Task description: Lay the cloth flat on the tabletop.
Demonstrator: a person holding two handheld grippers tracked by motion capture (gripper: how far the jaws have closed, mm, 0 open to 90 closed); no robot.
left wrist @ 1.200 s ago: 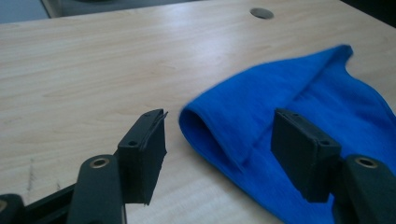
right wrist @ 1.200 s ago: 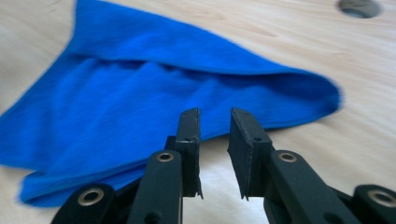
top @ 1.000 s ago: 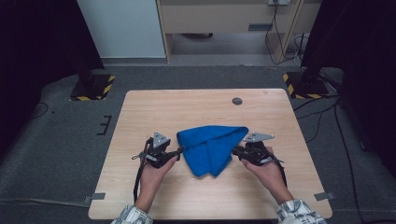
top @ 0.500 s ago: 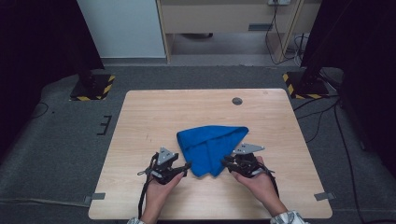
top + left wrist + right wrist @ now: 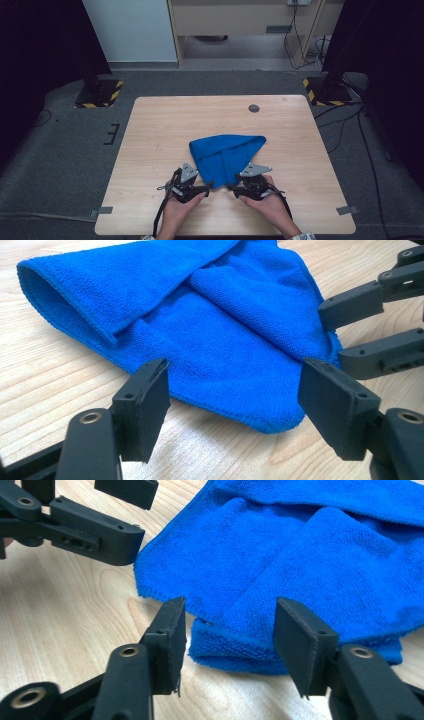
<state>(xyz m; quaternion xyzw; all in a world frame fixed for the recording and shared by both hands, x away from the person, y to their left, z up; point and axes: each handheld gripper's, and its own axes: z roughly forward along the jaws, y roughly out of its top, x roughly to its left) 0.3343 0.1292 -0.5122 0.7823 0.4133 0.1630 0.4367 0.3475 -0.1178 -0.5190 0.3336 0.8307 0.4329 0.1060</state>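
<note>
Folded blue microfibre cloth [image 5: 226, 156] lies on the worktop [image 5: 150, 130]. Left gripper [image 5: 209, 186] and right gripper [image 5: 231, 188] fingers spread, just opening, cloth's near edge between them unpinched.

no readable text, label, brand, number or sign anywhere in these views

Count on inspection: one blue cloth [image 5: 226, 156], folded, at centre frame; two grippers, left [image 5: 206, 188] and right [image 5: 231, 188], at lower centre; one wooden table [image 5: 165, 125]; one dark round disc [image 5: 254, 108] at upper right of the tabletop.
</note>
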